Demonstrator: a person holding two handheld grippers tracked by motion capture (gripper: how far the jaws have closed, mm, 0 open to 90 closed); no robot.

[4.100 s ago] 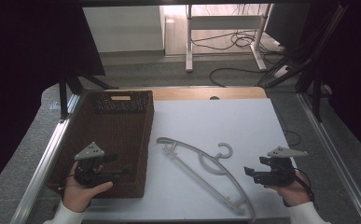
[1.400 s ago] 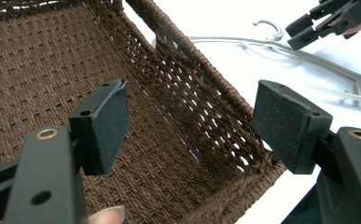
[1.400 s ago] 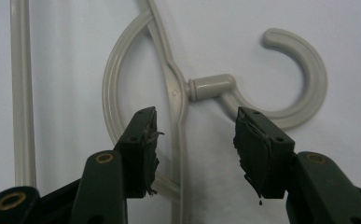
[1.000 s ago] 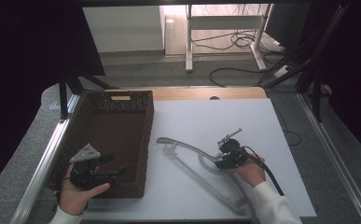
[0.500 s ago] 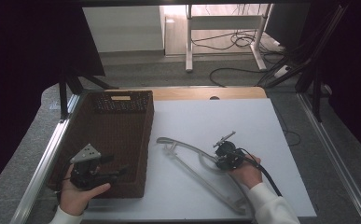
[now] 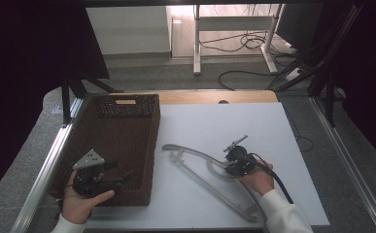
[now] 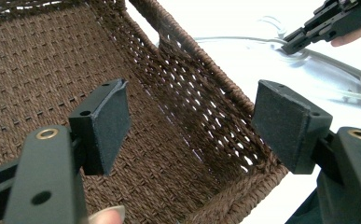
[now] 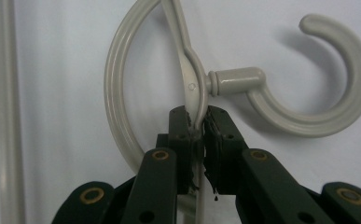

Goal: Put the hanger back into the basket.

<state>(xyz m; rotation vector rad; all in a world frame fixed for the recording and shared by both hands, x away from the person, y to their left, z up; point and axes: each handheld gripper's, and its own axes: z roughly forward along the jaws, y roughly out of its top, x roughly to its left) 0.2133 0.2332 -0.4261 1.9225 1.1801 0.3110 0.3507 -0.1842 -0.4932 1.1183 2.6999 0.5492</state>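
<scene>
A pale plastic clothes hanger (image 6: 200, 171) lies flat on the white table (image 6: 224, 126). My right gripper (image 6: 235, 162) is tipped down onto its neck. In the right gripper view my right gripper (image 8: 197, 126) is shut on the hanger (image 8: 190, 79) just below the hook's stem. A dark brown woven basket (image 6: 115, 145) stands at the left, nothing inside it. My left gripper (image 6: 122, 178) hovers over the basket's near right corner. In the left gripper view my left gripper (image 7: 190, 123) is open, its pads wide apart above the basket's wall (image 7: 201, 88).
The white table's right half and far side are bare. A metal rail (image 6: 42, 179) runs along the table's left edge. Beyond the far edge are a desk frame (image 6: 234, 29) and cables on the floor.
My right gripper came in from the table's right side to the hanger's neck and shut on it. My left gripper has stayed over the basket's near corner.
</scene>
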